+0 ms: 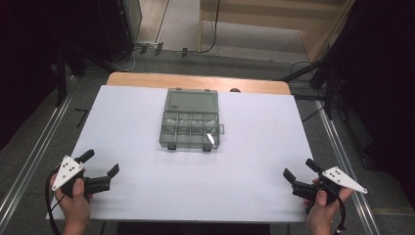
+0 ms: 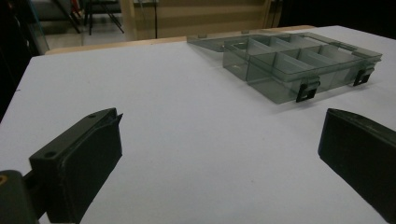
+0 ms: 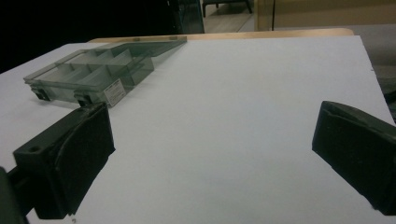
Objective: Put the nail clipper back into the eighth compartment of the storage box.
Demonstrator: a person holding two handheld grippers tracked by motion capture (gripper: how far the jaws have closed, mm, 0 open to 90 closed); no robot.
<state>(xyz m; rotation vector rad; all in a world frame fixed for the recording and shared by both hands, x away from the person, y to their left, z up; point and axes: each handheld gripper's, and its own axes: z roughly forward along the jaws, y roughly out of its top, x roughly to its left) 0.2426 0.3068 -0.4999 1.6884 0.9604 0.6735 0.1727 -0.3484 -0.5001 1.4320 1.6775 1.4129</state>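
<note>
Right: worktop (image 1: 147, 186) first. White sheet, bare but for one thing, so you have free approach from either side. The box (image 1: 191, 120), smoked clear plastic, sits mid-worktop toward the far edge, lid (image 1: 192, 100) laid flat open behind it, divided tray facing up, two dark latches (image 1: 172, 146) on the near wall. Well apart from both hands.

Left gripper (image 1: 102, 164) hovers at the near left corner, jaws spread wide, nothing between them. Right gripper (image 1: 299, 169) mirrors it at the near right, jaws also wide and empty.

Likely step: reach in to the box. Bring both in low and level, one to each side wall, so the light box doesn't skate on the sheet. Steady the tray before you touch the lid; its hinge looks thin. Mind the latches: small, easy to snag.
</note>
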